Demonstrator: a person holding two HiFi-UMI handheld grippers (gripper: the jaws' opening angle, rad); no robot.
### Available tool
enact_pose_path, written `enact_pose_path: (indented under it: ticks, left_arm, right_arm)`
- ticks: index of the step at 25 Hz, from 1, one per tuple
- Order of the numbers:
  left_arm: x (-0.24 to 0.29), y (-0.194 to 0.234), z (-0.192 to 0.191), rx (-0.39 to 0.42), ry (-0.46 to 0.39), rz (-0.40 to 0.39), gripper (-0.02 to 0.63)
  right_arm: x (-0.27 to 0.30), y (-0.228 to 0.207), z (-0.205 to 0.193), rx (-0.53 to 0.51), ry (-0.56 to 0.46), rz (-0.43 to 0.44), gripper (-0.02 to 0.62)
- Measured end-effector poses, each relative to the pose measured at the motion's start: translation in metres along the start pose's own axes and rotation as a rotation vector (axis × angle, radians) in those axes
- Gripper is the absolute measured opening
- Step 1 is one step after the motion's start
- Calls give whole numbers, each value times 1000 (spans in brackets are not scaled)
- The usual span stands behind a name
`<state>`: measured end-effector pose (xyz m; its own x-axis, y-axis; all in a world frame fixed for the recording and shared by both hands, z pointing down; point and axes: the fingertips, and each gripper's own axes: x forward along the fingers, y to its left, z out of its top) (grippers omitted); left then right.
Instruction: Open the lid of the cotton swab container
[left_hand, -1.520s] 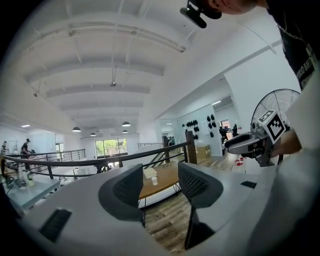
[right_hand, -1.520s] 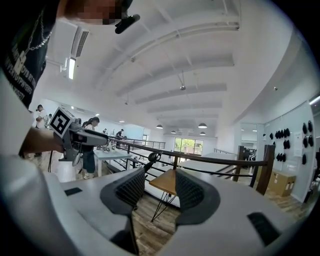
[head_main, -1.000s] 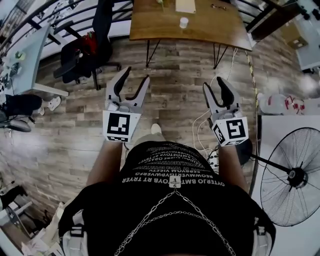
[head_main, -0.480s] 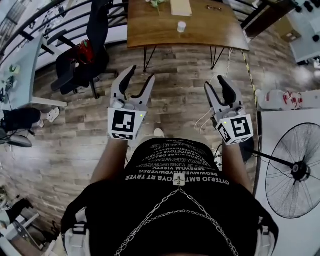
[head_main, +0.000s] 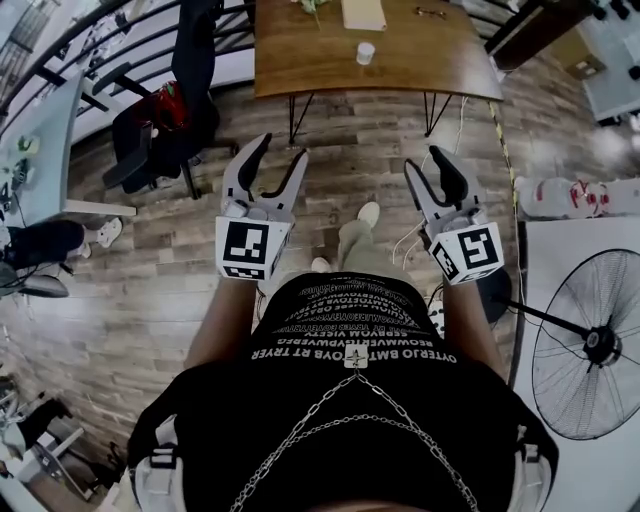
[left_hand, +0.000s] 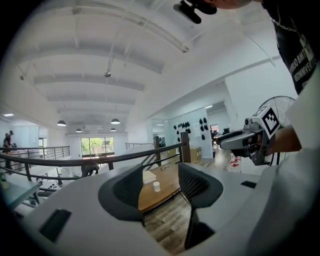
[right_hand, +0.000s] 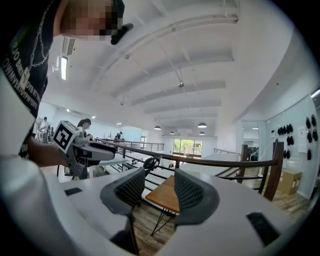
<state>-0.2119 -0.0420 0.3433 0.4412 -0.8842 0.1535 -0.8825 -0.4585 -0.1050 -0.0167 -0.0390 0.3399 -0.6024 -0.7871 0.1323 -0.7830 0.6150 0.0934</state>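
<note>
A small white cylindrical container (head_main: 366, 52) stands on a wooden table (head_main: 300, 60) across the floor, far ahead of both grippers. In the left gripper view the container (left_hand: 156, 186) shows small and distant between the jaws. My left gripper (head_main: 278, 150) is held level over the wood floor, open, with nothing between its pads. My right gripper (head_main: 425, 160) hovers beside it at about the same height, also open and empty. The right gripper view shows only the table's corner (right_hand: 165, 192) past its jaws.
A black office chair (head_main: 165, 115) stands left of the table. A standing fan (head_main: 590, 345) and a white surface are at the right, with cables (head_main: 410, 240) on the floor. A pale flat box (head_main: 362, 12) lies on the table. A railing runs behind it.
Both grippers have moved forward toward the table, which sits slightly nearer in view. The person's leg and shoe have stepped forward into view between the grippers. The jaws stayed as they were.
</note>
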Motion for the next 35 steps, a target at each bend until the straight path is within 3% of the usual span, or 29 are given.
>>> enact_pose_path:
  ticks: [10,23,35]
  left_arm:
    - [52,1,0,15,25,-4,225]
    - [167,4,12,11,47,-16,225]
    - [263,-13,33,-12,55,35,225]
  right_arm:
    - [36,-38,-11,29,-12,31,178]
    - [96,-139,-18,64,0,52,178]
    - [126,-241,-23,49,-21,124,178]
